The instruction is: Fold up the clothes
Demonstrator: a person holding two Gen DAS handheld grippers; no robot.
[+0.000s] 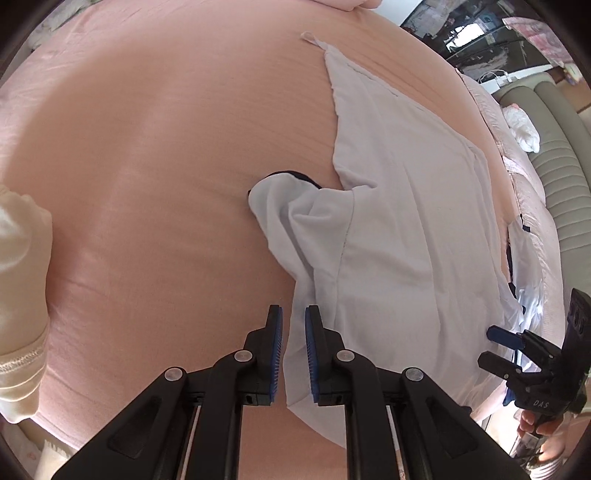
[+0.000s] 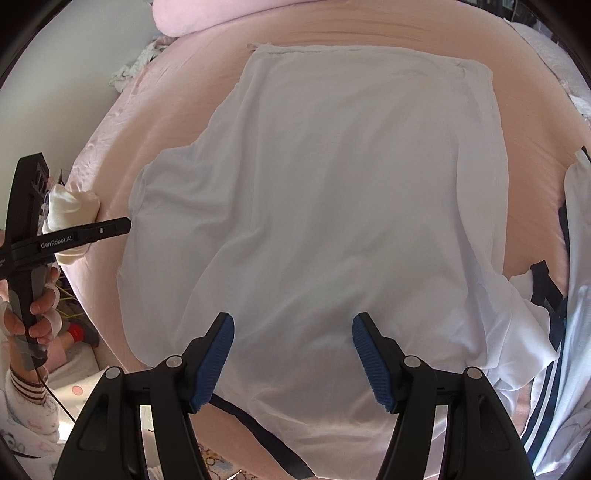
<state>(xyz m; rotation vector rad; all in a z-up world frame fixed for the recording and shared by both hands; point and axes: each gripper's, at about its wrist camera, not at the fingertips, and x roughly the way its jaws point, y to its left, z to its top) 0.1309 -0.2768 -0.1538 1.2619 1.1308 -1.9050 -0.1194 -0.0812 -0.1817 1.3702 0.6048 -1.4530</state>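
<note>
Pinching a fold of the white shirt at its near edge, the left gripper has its blue pads drawn nearly together on the cloth. The right gripper hangs over the shirt's near end with its jaws well apart and no cloth between them. The shirt lies on the pink bedsheet, its long axis running from the grippers away toward the far side of the bed, hem end farthest, with a dark-trimmed sleeve bunched out to the left. Just right of it lies a white garment with navy stripes, its edge touching the shirt. A cream cloth sits at the bed's left edge. A pink pillow rests at the far end.
</note>
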